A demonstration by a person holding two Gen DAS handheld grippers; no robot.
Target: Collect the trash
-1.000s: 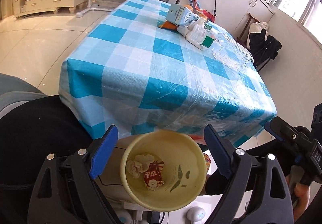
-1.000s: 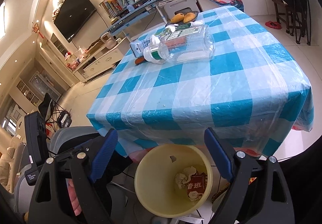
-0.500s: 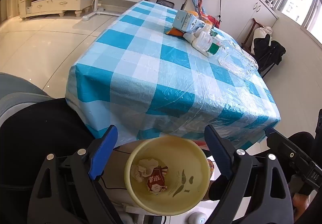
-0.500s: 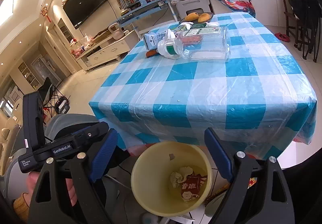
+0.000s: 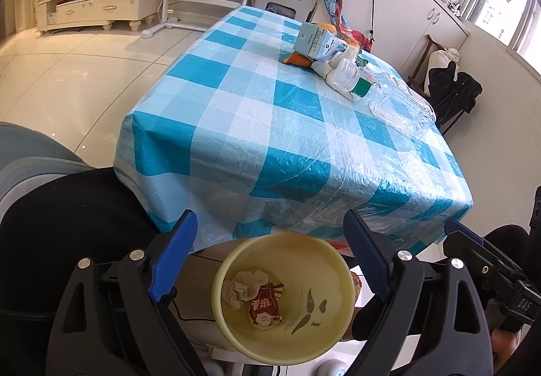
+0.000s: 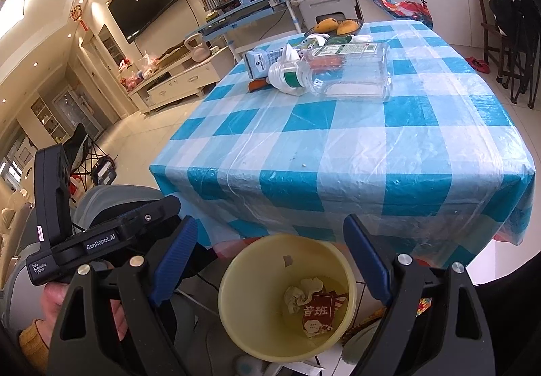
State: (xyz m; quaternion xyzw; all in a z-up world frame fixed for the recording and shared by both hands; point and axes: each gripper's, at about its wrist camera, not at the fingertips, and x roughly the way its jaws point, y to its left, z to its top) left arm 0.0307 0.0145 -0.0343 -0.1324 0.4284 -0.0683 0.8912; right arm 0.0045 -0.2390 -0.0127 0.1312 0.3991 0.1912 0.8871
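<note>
Both tools wide, empty — left tool [image 5: 267, 261], right tool [image 6: 267, 261] — over the yellow bin [image 5: 338, 261] at lower centre, wrapper [image 5: 263, 308] inside. Remaining trash: clear bottle [image 6: 348, 72] and carton [image 6: 260, 60], upper centre of bench [image 6: 338, 146]. Risk — the slick, round bottle may roll away if pinched off-centre.

left wrist: looks forward and down along its own fingers, yellow bin [image 5: 284, 298] close below between them, checked table [image 5: 236, 126] beyond its tips, right-hand gripper's body at its right edge | right wrist: same downward tilt, bin [image 6: 287, 298] close below, table [image 6: 372, 146] ahead; left-hand device at its left | shared: bin, table, clear bottle [image 5: 399, 105] [image 6: 348, 72]
</note>
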